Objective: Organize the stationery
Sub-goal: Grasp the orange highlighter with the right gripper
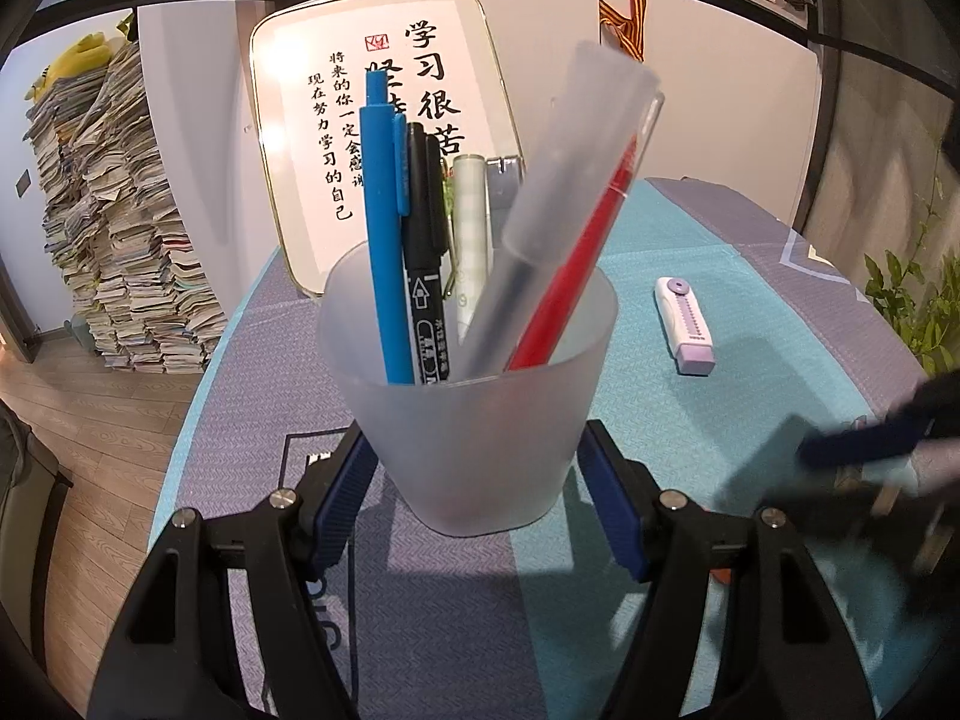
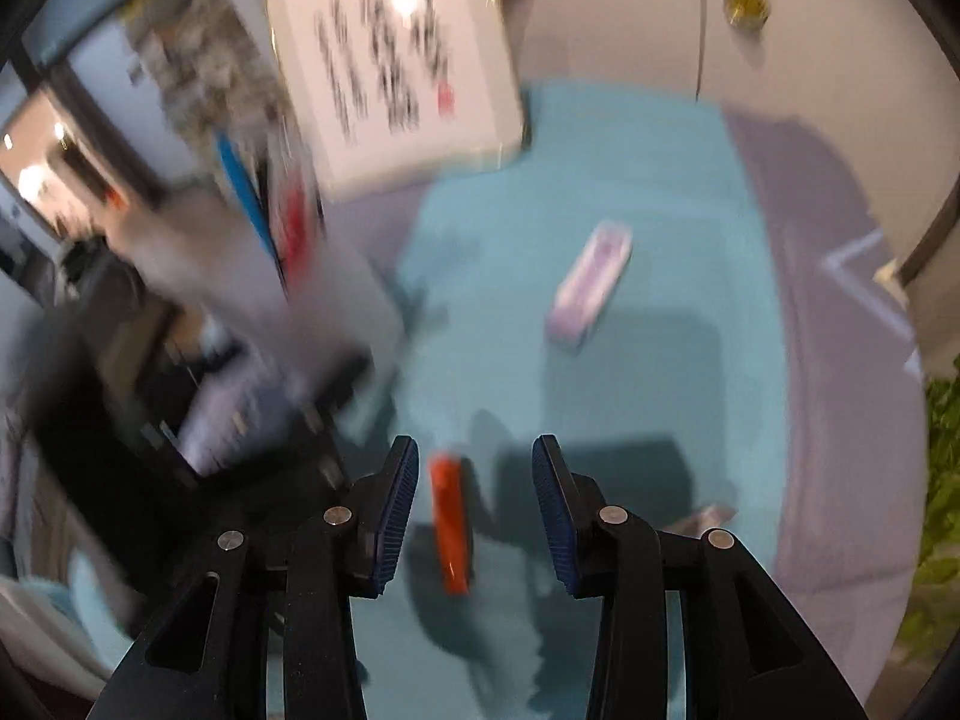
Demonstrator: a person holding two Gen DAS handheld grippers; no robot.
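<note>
Home study: paper stack (image 1: 120, 228) at 9 o'clock, calligraphy board (image 1: 384, 138) at 12, desk mat (image 1: 750, 312), wood floor (image 1: 90, 420).

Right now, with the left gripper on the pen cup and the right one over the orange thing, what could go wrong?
1. The cup is narrow at the base, with tall pens like the blue pen leaning out; the left gripper could tip it if it moves.
2. The right wrist view is blurred, so the right gripper, open over the orange item, may close off-centre.
3. The purple eraser lies loose nearby and could get knocked.
</note>
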